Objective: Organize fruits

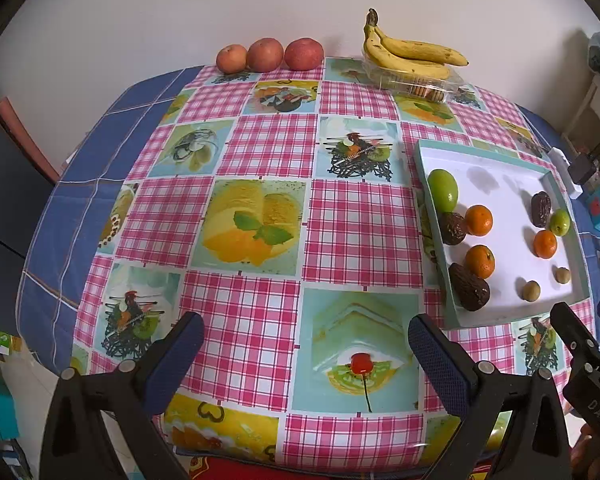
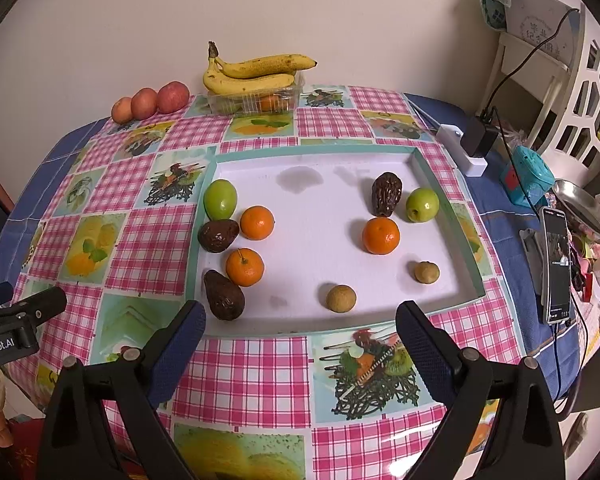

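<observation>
Left hand-held gripper (image 1: 306,354): jaws spread wide, empty, above the checked-cloth counter (image 1: 260,216).
Right hand-held gripper (image 2: 300,342): jaws wide apart, empty, at the near rim of the shallow white tray with teal border (image 2: 320,320).
Fruits: three round orange tangerines (image 2: 257,222), dark brown wrinkled avocados (image 2: 223,295), green fruits and small tan ones lie in the tray, ahead of the right fingers.
Far edge: yellow bananas (image 2: 256,70) on a clear plastic box, red apples (image 2: 173,97) left of it.

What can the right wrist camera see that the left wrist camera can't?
Only the right wrist view shows the black upright phone and the white lattice furniture. Only the left wrist view shows the dark floor area left of the table. Both show the shallow white tray of small fruits, the yellow banana bunch and three red apples.
</observation>
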Available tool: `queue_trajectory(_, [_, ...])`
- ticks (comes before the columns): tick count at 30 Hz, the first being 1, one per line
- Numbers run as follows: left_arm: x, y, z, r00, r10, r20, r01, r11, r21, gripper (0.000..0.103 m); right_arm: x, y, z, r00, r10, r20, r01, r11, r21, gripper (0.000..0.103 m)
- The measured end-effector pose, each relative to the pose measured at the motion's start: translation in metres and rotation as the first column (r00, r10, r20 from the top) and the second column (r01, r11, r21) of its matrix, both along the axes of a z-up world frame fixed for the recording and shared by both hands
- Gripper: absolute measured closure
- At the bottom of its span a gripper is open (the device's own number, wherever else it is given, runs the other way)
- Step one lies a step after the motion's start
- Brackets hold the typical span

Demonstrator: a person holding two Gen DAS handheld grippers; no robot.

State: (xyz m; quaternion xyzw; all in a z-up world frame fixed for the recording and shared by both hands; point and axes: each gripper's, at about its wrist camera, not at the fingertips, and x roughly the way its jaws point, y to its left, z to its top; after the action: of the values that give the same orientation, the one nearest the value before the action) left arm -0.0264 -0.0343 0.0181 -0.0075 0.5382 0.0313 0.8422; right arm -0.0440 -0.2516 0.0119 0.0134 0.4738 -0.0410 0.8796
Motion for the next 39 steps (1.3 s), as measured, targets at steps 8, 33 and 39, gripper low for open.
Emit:
queue_trajectory(8, [-0.0001,-0.0006,-0.0009,1.0,-0.002,-0.003,0.002,1.0,0.002,0.0,0.0018,0.0,-0.0027,1.0,0.005,-0.012,-0.005,1.0,-0.005,0.007])
queue_trajectory(33, [0.0006,0.0001,-0.0029,1.0,0.007,-0.013,-0.007,1.0,-0.001,0.0,0.0018,-0.0003,-0.0036,1.0,0.003,-0.014,-0.003,1.0,-0.003,0.007])
queue_trajectory(39, [0.0008,0.0008,-0.0028,1.0,0.004,-0.013,-0.004,1.0,-0.001,0.0,0.0018,0.0,-0.0037,1.0,0.003,-0.014,-0.003,1.0,-0.004,0.007])
